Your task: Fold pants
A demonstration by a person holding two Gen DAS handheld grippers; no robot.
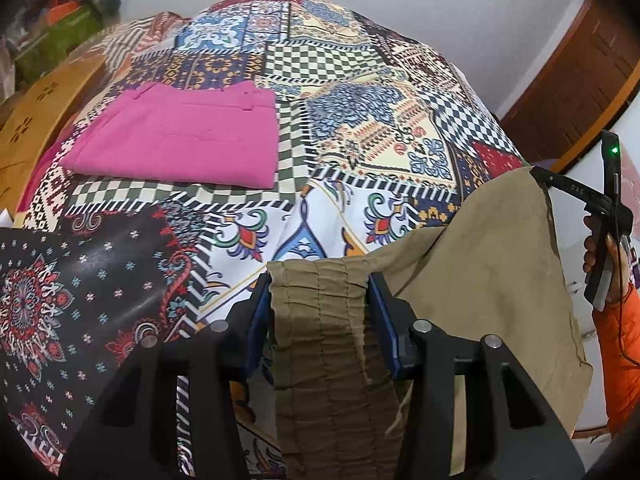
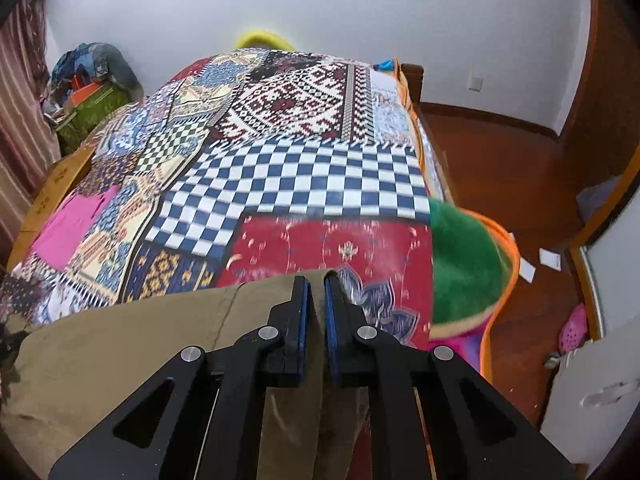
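Khaki pants (image 1: 480,248) hang between my two grippers above a patchwork bedspread (image 1: 352,80). My left gripper (image 1: 319,280) is shut on the gathered elastic waistband (image 1: 320,340), which fills the gap between the blue pads. In the right wrist view my right gripper (image 2: 316,280) is shut on a thin edge of the same khaki pants (image 2: 120,340), the cloth spreading left and below. The right gripper (image 1: 538,174) also shows at the right edge of the left wrist view, pinching the cloth's far corner, with a hand in an orange sleeve (image 1: 620,340) on it.
Folded pink pants (image 1: 180,136) lie on the bed's left side, also seen as pink pants (image 2: 68,224). A green and orange blanket (image 2: 464,264) hangs off the bed's right edge. Wooden floor (image 2: 500,168) with scraps of paper lies to the right. A wooden headboard (image 1: 36,120) runs along the left.
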